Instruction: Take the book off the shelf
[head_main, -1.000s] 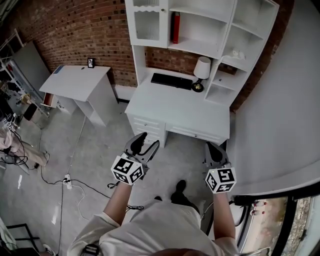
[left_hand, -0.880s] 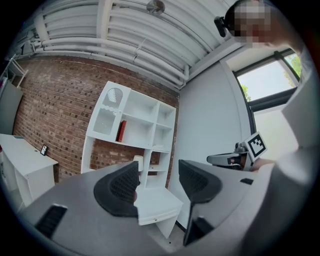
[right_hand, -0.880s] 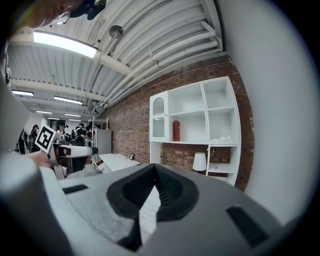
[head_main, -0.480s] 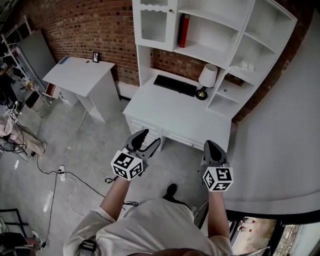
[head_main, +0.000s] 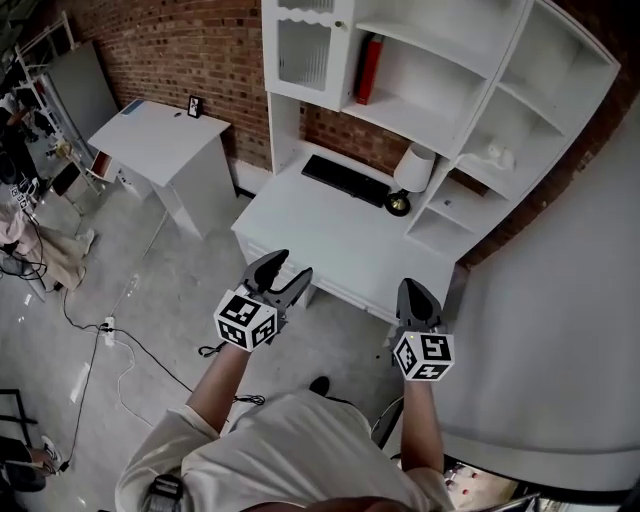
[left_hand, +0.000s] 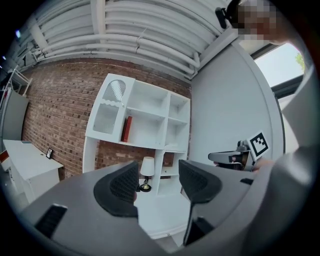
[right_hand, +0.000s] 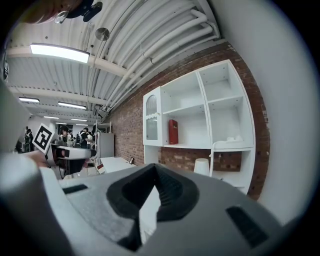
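Observation:
A red book (head_main: 370, 68) stands upright on the upper shelf of the white hutch (head_main: 430, 120), just right of its glass door. It shows too in the left gripper view as a red book (left_hand: 127, 129) and in the right gripper view as a red book (right_hand: 173, 131). My left gripper (head_main: 281, 279) hangs open and empty over the desk's front edge, far below the book. My right gripper (head_main: 414, 299) is shut with nothing in it, level with the left and near the desk's right front corner. In their own views, the left gripper (left_hand: 157, 178) and the right gripper (right_hand: 155, 172) both point toward the hutch.
On the white desk (head_main: 320, 235) lie a black keyboard (head_main: 345, 180) and a white-shaded lamp (head_main: 410, 175). A small white object (head_main: 497, 155) sits in a right-hand shelf. A white side table (head_main: 165, 135) stands at left, cables (head_main: 110, 330) trail on the floor, and a grey wall (head_main: 560, 330) is at right.
Both grippers and the person have moved forward toward the desk; the desk and hutch appear nearer. The jaws kept their states: left open, right shut.

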